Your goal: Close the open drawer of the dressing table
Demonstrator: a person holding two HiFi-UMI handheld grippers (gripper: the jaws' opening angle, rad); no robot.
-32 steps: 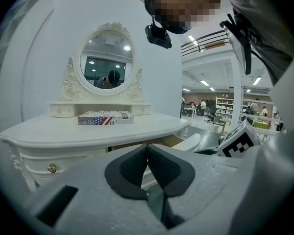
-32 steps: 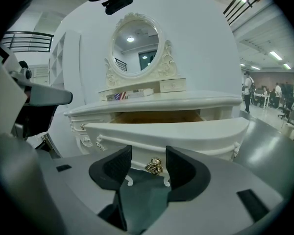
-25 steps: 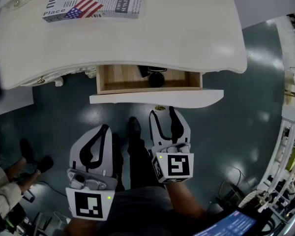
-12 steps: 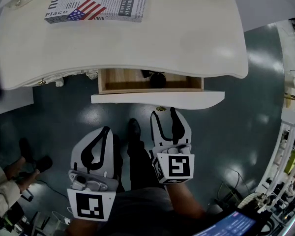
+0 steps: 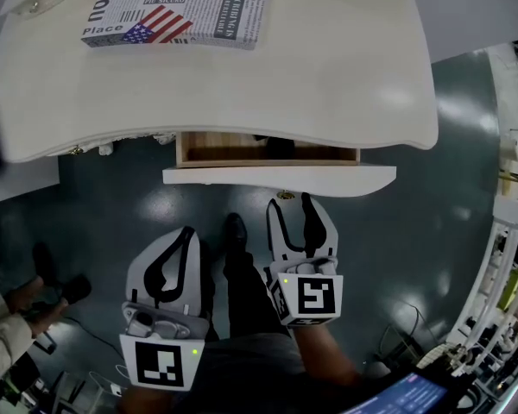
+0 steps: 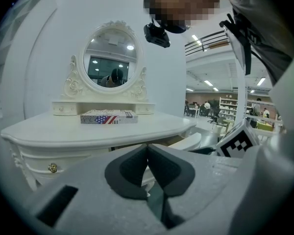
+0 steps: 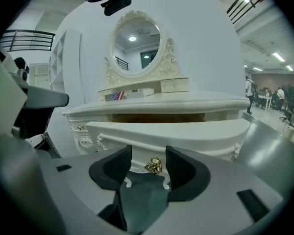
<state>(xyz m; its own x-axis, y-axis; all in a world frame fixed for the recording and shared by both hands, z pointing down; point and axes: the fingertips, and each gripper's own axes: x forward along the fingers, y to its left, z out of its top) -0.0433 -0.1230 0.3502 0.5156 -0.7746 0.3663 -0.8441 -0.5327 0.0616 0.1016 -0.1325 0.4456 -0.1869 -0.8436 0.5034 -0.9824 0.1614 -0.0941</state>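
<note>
The white dressing table (image 5: 328,67) has its centre drawer (image 5: 276,176) pulled out a short way, with a strip of wooden inside showing. The drawer's gold knob (image 7: 153,166) sits between the fingers of my right gripper (image 7: 148,161), which is open and right up against the drawer front (image 7: 186,131). In the head view the right gripper (image 5: 289,203) points at the knob (image 5: 284,195) from below. My left gripper (image 5: 181,235) hangs lower left, away from the table. In the left gripper view, its dark pads meet, so the left gripper (image 6: 147,149) is shut on nothing.
A newsprint-patterned box (image 5: 177,9) lies on the tabletop, and an oval mirror (image 7: 135,45) stands behind it. Another knobbed drawer (image 6: 52,168) is on the table's left. The person's shoe (image 5: 235,231) is on the dark floor. Shelving (image 5: 509,257) stands at the right.
The drawer has slid further into the table, leaving less of its wooden inside showing. My right gripper has moved forward with the drawer front. The left gripper has barely moved.
</note>
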